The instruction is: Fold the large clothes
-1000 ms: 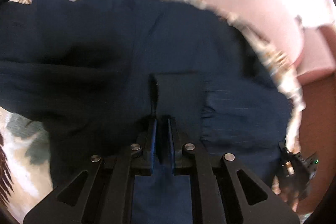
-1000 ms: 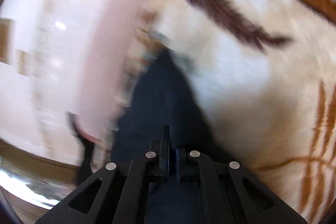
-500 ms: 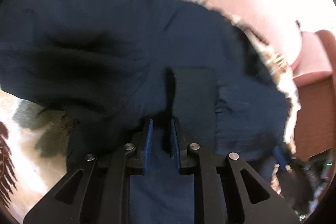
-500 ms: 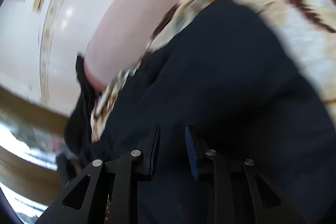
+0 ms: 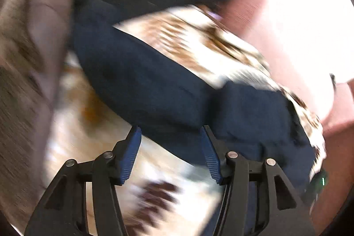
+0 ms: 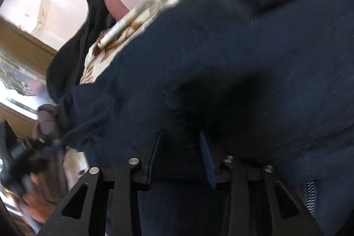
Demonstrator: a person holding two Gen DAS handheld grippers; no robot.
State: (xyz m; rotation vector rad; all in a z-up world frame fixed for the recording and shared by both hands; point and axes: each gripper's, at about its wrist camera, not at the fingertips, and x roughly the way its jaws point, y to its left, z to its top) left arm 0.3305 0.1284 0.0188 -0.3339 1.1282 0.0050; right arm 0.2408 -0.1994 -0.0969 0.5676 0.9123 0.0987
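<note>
1. Left gripper (image 5: 170,153): jaws spread wide, nothing between them, poised just at the near edge of the navy garment (image 5: 154,85).
2. Right gripper (image 6: 180,158): jaws parted, released, hovering over the garment (image 6: 232,63).
3. The garment lies in a band on the patterned cover (image 5: 199,45).
4. Judgement: pick an edge, pinch one layer only, lift both sides evenly.

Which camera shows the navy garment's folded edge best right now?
Left wrist: the navy garment lies as a long band across the patterned bedspread, fold edge visible though blurred. Right wrist shows only close-up navy cloth filling the frame.
</note>
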